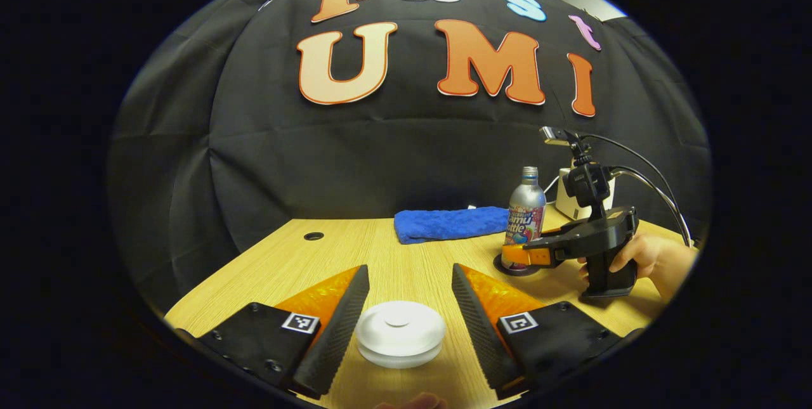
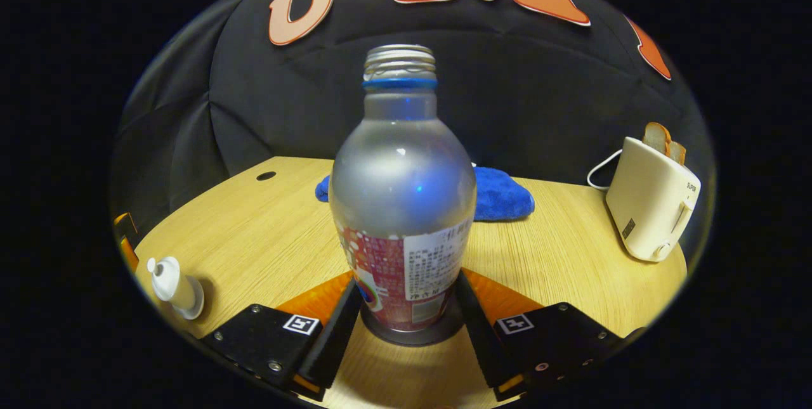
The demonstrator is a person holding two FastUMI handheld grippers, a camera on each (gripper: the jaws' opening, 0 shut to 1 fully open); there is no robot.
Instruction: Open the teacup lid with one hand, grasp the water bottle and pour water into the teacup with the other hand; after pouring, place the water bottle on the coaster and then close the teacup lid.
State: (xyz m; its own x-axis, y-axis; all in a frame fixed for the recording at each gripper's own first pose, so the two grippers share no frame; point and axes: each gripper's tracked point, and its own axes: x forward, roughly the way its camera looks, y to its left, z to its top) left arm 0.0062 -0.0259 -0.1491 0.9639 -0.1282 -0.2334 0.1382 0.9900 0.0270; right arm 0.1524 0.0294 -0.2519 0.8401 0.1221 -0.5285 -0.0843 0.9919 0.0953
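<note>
The wooden table point(image 1: 406, 250) fills the near ground under the booth's black cloth wall, with a blue towel point(image 1: 450, 223) at its far edge and a cream toaster point(image 2: 651, 209) holding bread far right. The water bottle point(image 2: 403, 206) stands upright on the dark round coaster point(image 2: 406, 333), uncapped as far as its bare threads show, between the fingers of the right gripper point(image 2: 406, 323). These sit right at its lower body, though whether they press it or merely flank it is hard to judge. The left gripper point(image 1: 406, 311) is spread wide on either side of the white teacup lid point(image 1: 399, 333), clear of it, so the lid seems not yet lifted. The risk from here, I think, is the bottle: its smooth, rounded body held low could slip or tip at the lift and spill through the open neck. The lid is low and shallow too, so fingers closing too high could skid off it.
</note>
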